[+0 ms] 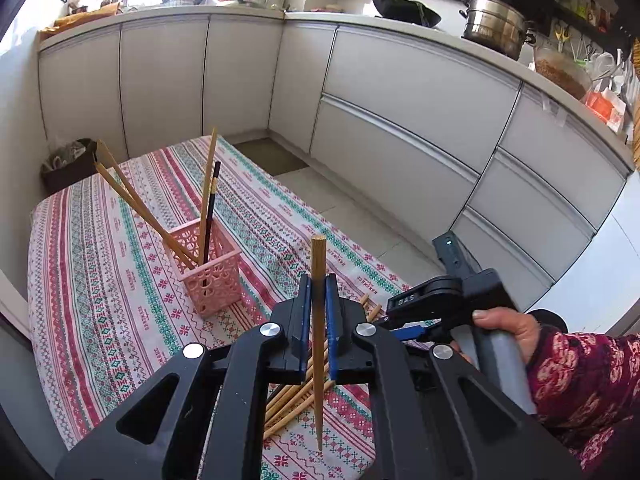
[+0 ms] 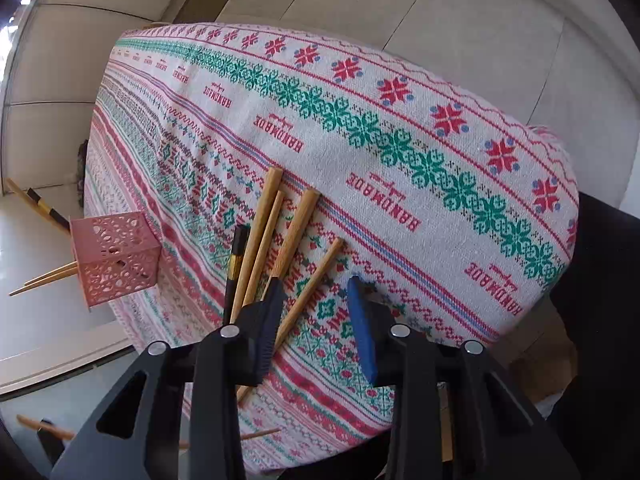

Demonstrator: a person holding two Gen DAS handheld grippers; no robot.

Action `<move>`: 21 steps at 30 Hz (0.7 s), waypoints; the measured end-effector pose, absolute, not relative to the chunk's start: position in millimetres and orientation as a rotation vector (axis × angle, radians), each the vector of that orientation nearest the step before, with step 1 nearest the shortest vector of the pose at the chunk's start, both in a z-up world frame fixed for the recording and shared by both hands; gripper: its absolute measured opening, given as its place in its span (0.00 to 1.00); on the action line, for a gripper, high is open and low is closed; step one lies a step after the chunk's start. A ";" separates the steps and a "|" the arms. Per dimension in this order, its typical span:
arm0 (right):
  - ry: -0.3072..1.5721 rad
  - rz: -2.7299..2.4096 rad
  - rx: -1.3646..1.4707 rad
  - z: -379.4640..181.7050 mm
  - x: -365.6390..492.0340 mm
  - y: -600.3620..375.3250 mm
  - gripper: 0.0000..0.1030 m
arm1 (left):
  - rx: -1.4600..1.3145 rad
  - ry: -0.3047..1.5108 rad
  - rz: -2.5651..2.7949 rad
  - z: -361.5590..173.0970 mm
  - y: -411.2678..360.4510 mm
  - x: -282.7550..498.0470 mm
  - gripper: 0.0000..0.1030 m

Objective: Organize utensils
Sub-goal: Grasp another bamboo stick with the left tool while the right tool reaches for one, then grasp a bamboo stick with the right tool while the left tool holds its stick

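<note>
My left gripper point(image 1: 319, 292) is shut on a single wooden chopstick point(image 1: 319, 260), held upright above the patterned tablecloth point(image 1: 120, 280). To its left a pink lattice basket point(image 1: 212, 276) holds several chopsticks leaning outward. More wooden chopsticks point(image 1: 296, 396) lie in a loose pile under the gripper. In the right wrist view my right gripper point(image 2: 316, 316) hovers low over that pile point(image 2: 260, 232), jaws apart. One wooden chopstick point(image 2: 320, 268) lies between the fingers near the left pad, and neither pad presses on it. A black chopstick point(image 2: 237, 260) lies at the pile's left.
A hand in a patterned sleeve point(image 1: 508, 328) holds the right gripper's body point(image 1: 448, 296) at the table's right edge. White cabinets point(image 1: 400, 100) wrap around behind, with a wok point(image 1: 404, 6) and a steel pot point(image 1: 496, 24) on the counter. A dark bin point(image 1: 68, 164) stands beyond the table's far left corner.
</note>
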State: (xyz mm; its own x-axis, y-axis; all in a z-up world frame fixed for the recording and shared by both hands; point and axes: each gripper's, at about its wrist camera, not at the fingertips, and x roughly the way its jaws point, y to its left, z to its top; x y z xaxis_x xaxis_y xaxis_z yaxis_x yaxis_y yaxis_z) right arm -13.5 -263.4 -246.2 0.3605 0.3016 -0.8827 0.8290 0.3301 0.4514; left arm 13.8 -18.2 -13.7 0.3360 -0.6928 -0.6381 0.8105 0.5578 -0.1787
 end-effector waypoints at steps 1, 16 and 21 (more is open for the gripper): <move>1.203 -0.506 1.214 -243.8 -9.0 -260.6 0.27 | 0.174 0.721 -0.994 -8.6 -13.3 11.5 0.06; 1.128 -0.467 1.028 -233.9 15.0 -238.7 0.08 | 0.065 0.657 -0.933 15.4 31.1 7.3 0.06; 1.033 -0.362 1.019 -217.0 5.3 -242.5 0.06 | 0.045 0.660 -0.887 14.8 36.4 6.4 0.06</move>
State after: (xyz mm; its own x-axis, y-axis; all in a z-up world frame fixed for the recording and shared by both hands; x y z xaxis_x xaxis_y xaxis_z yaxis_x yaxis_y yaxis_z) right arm 5.3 -242.5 -217.0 0.5047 0.1936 -0.8413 0.6765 0.5167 0.5247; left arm 6.4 36.4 14.8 0.4487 -0.7033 -0.5514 0.7303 0.6442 -0.2273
